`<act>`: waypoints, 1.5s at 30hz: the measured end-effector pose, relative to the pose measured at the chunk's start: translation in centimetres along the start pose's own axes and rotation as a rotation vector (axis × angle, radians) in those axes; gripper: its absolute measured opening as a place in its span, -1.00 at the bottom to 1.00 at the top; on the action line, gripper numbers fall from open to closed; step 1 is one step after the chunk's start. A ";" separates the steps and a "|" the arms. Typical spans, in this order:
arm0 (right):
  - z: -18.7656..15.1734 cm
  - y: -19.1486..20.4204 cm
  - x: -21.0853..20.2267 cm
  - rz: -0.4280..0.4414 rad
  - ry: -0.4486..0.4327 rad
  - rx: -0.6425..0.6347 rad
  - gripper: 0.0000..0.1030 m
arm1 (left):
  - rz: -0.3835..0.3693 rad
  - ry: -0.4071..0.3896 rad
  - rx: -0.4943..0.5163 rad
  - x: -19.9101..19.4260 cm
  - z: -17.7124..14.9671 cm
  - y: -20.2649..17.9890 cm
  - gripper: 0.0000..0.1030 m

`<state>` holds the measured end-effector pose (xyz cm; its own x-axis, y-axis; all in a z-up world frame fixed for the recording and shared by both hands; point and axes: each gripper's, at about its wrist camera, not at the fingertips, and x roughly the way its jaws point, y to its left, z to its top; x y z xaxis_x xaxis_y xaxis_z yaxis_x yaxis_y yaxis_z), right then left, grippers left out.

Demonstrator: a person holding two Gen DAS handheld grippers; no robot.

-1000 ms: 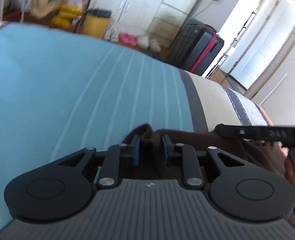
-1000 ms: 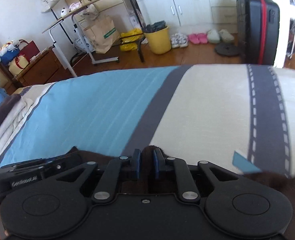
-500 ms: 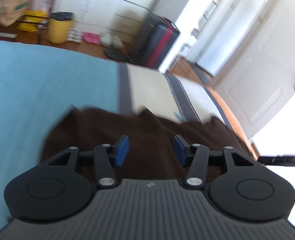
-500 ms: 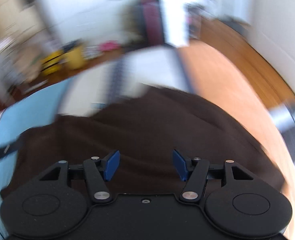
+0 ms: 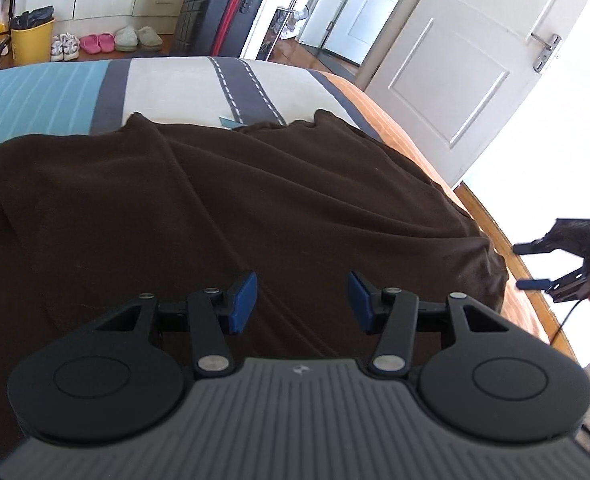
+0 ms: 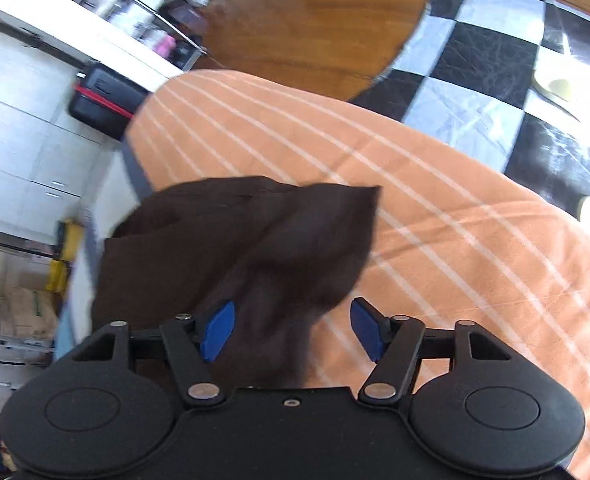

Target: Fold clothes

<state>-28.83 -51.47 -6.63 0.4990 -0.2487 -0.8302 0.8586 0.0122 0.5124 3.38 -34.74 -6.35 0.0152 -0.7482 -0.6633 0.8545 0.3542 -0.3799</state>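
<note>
Both grippers, left (image 5: 302,301) and right (image 6: 293,330), spread wide, gripping nothing. Dark brown soft knit garment (image 5: 223,208) lying doubled over, wrinkled, on striped bedcover (image 5: 47,96). Worth smoothing creases and squaring edges before any further fold.

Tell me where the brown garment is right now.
In the left wrist view the brown garment lies spread on the striped bedspread, just ahead of the open left hand-held gripper, its right edge nearing the orange side of the bed.

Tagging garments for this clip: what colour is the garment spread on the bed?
Plain dark brown garment, no pattern; clearest in the left wrist view.
</note>
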 end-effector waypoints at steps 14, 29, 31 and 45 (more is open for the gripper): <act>2.4 3.2 3.8 -0.007 -0.116 -0.118 -0.85 | 0.028 -0.040 0.006 8.3 11.6 -1.3 0.15; 2.8 2.3 3.4 0.114 -0.154 -0.180 -0.85 | 0.011 0.107 0.082 19.1 14.6 -3.7 -0.04; 2.6 3.2 3.3 0.107 -0.166 -0.219 -0.86 | 0.005 0.135 0.098 19.3 15.0 -4.4 -0.89; -0.1 5.3 -1.1 0.189 -0.357 -0.366 -0.86 | 0.042 -0.180 0.037 11.8 17.4 -4.6 -0.89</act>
<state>-24.79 -51.00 -3.02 0.6323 -0.5223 -0.5721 0.7745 0.4093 0.4823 8.69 -54.98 -1.24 0.1407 -0.8228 -0.5507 0.8697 0.3685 -0.3284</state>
